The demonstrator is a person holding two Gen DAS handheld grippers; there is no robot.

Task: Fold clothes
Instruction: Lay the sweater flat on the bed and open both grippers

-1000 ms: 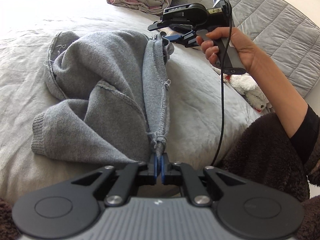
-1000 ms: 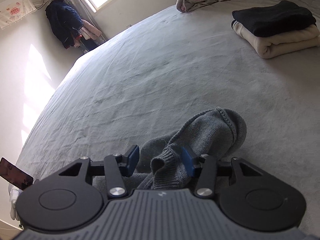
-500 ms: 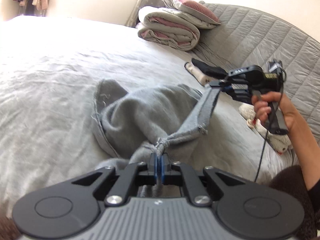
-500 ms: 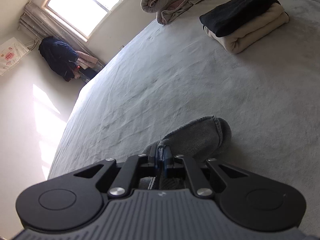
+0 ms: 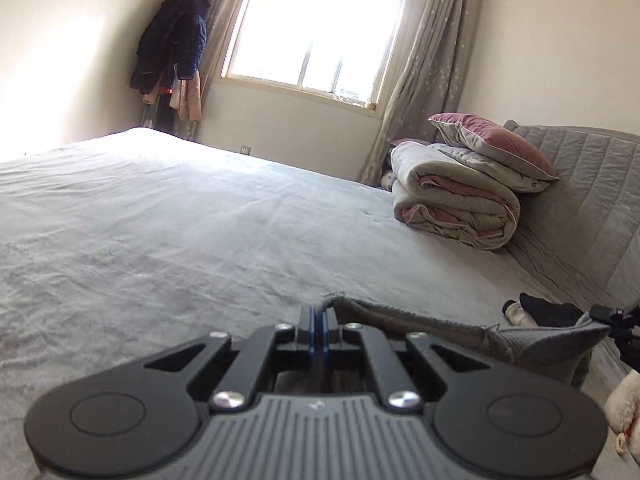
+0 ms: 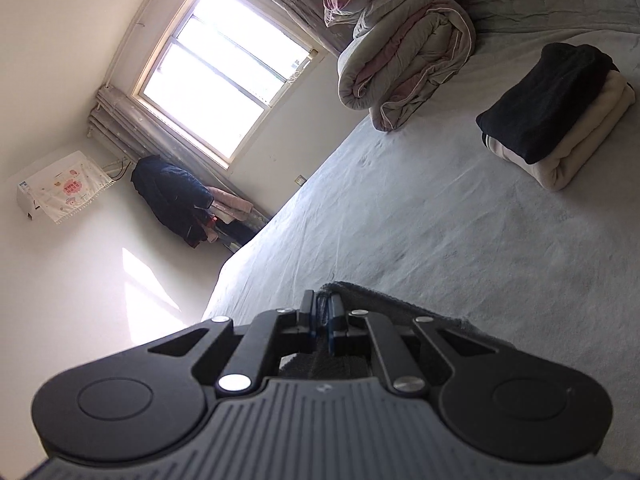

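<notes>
**Both grippers clamped on the grey sweater, held above the bed**

Nearest, the left gripper (image 5: 319, 322) is pinched tight on an edge of the grey sweater (image 5: 424, 326), its blue pads pressed together with knit between them. From there the sweater runs as a taut band to the right, where the right gripper (image 5: 616, 318) holds its other end at the frame's edge. The right wrist view shows that gripper (image 6: 320, 316) closed on a fold of the same dark knit (image 6: 400, 304), raised over the bed (image 6: 440, 232). Farther off, a folded stack (image 6: 560, 116), black on cream, lies on the sheet. Beyond it sit a rolled quilt (image 5: 452, 200) and a pillow (image 5: 492, 148), then the window (image 5: 312, 28) and hung coats (image 5: 172, 48).
</notes>
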